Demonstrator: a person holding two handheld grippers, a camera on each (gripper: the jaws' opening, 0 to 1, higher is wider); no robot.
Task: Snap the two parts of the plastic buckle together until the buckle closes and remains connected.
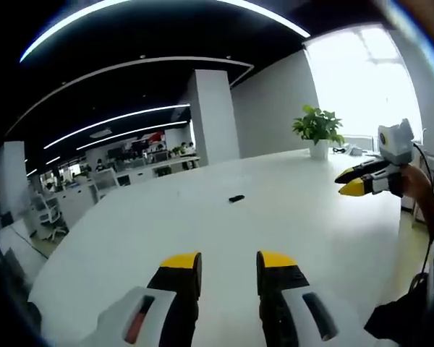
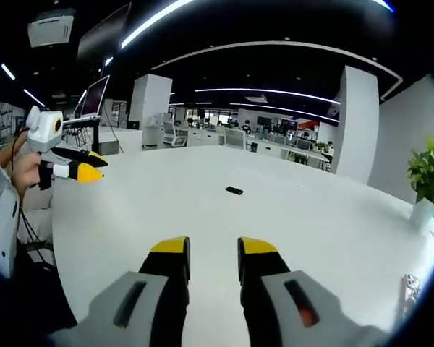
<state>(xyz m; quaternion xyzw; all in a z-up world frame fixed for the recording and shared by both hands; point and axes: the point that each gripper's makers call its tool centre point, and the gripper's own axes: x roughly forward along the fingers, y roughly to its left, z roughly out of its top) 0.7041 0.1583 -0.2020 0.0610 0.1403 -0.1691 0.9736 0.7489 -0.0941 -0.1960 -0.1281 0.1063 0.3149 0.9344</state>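
Small black buckle (image 1: 236, 198) flat on white table (image 1: 304, 217), out toward mid-table, well apart from both grippers; too small to tell whether one piece or two, or whether snapped. Same buckle in right gripper view (image 2: 233, 190), ahead of jaws and a bit above them in frame.

Left gripper (image 1: 229, 262) low over near table edge, yellow-tipped jaws apart w/ clear gap, nothing between. In right gripper view, seen from side at left (image 2: 95, 168), held in a hand (image 2: 25, 170), tips parted slightly.

Right gripper (image 2: 213, 248) likewise over near edge, jaws apart, empty. In left gripper view, at right (image 1: 349, 182), held up off table, tips a little apart.

Potted green plant (image 1: 318, 130) in white pot at far table edge. White pillar (image 1: 212, 116) behind, office desks and chairs beyond. Bright window at right in left gripper view.
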